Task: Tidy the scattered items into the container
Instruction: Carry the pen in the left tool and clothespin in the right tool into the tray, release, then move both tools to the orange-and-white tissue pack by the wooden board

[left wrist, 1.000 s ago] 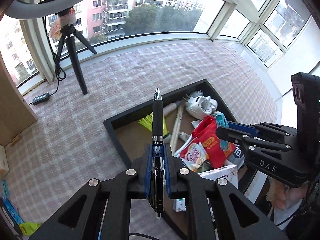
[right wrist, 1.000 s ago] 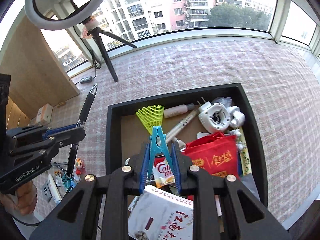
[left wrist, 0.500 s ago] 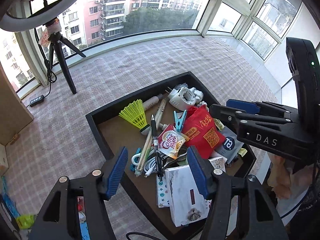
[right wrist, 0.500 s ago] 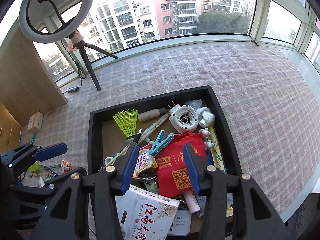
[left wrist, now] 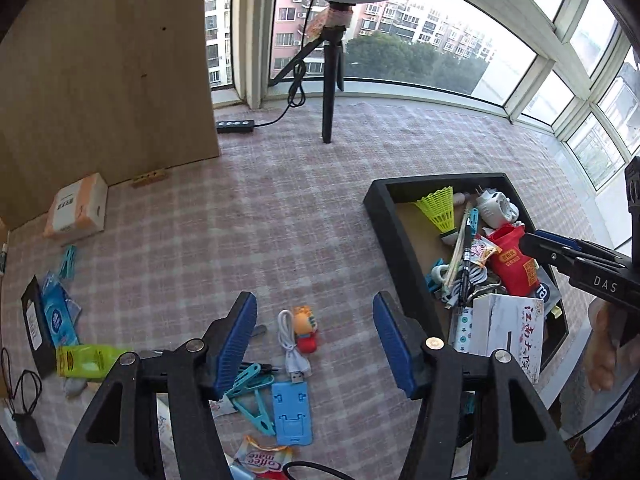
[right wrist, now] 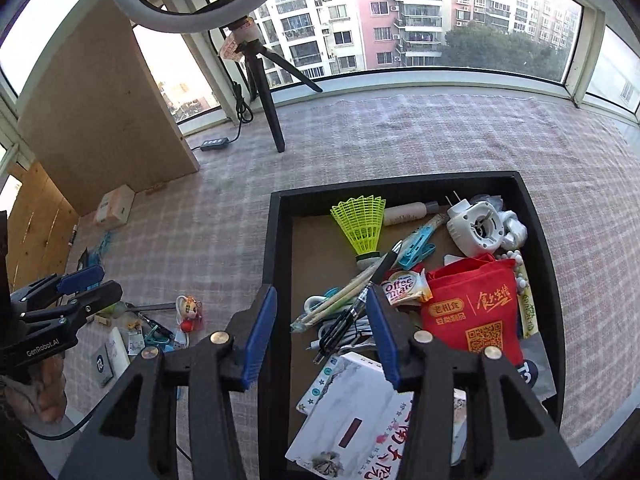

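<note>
The black tray (right wrist: 276, 240) holds a yellow shuttlecock (right wrist: 362, 224), a black pen (right wrist: 360, 300), a blue clothespin (right wrist: 418, 246), a red bag (right wrist: 472, 304) and a notebook (right wrist: 360, 420). My right gripper (right wrist: 320, 336) is open and empty above the tray's near left side. My left gripper (left wrist: 316, 344) is open and empty over scattered items on the cloth left of the tray (left wrist: 384, 216): a small doll (left wrist: 306, 328), a white cable (left wrist: 292, 344), teal clips (left wrist: 248, 392) and a blue phone stand (left wrist: 292, 412).
A tissue box (left wrist: 76, 208), blue packets (left wrist: 60, 316) and a green packet (left wrist: 88, 360) lie at the left. A wooden panel (left wrist: 108, 64), a tripod with ring light (left wrist: 330, 92) and a power strip (left wrist: 235, 126) stand at the back by the windows.
Both grippers opened: the pen and the blue clothespin now lie in the tray. My left gripper swung left, away from the tray, over the scattered items. The right gripper rose slightly.
</note>
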A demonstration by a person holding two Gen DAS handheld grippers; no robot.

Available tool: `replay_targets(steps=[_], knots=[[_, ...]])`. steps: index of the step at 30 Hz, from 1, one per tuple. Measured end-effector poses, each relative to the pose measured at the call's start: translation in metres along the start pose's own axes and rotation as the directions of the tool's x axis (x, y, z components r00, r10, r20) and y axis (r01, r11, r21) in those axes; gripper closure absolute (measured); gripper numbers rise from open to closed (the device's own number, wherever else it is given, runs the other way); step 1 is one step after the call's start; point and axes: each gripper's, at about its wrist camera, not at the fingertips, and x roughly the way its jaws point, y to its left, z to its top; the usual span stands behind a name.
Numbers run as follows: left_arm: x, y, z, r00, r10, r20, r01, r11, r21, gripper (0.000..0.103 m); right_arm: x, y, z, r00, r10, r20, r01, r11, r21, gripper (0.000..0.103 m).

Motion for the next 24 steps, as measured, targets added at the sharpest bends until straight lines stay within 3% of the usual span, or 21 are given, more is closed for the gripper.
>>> replay_targets(steps=[8,17,24], knots=[[-0.044,0.114,-0.052,0.992,0.124,0.019,-0.118,0.975,-0.189,0.046,0.001,0.053,-0.017,1.000,0.017,-0.008,-0.018,0.996,-0.092,0.056],[-0.101,0.227,-0.116,0.971,0.240,0.018,-0.212,0.889,-0.405,0.046,-0.001,0.096,-0.035,0.997,0.072,-0.003,-0.072,0.986,-0.151,0.049],[-0.115,0.283,-0.133,0.962,0.272,0.010,-0.232,0.837,-0.496,0.046,0.007,0.143,-0.042,0.995,0.090,-0.032,-0.096,0.960,-0.263,0.049]])
